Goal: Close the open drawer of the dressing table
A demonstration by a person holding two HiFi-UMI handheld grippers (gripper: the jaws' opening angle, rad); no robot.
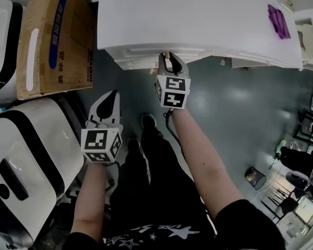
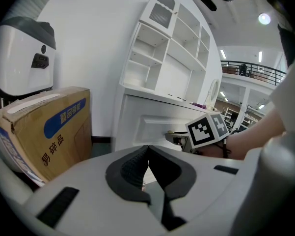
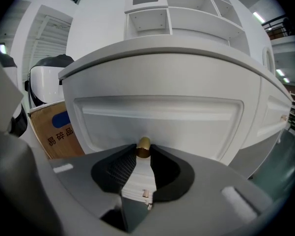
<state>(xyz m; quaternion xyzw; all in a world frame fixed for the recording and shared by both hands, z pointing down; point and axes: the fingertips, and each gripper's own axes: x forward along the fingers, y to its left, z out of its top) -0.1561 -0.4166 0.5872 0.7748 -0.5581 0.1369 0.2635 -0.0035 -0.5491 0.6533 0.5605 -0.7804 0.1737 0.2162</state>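
The right gripper [image 3: 144, 151] has its jaws clamped on the brass knob [image 3: 144, 144] at mid-front of the drawer [image 3: 186, 122], under the dressing table [image 1: 198, 14] top. Push straight inward, level, without twisting. The drawer's long axis runs side to side, and its panel faces the person. The left gripper [image 2: 148, 156] has its jaws together and empty.

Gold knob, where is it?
In the right gripper view, the gold knob sits low centre on the white drawer front, pinched by the right hand-held gripper.

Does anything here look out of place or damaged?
Only the drawer of the dressing table: it seems to jut slightly from under the top, the right gripper clamped on its gold knob. No damage shows.
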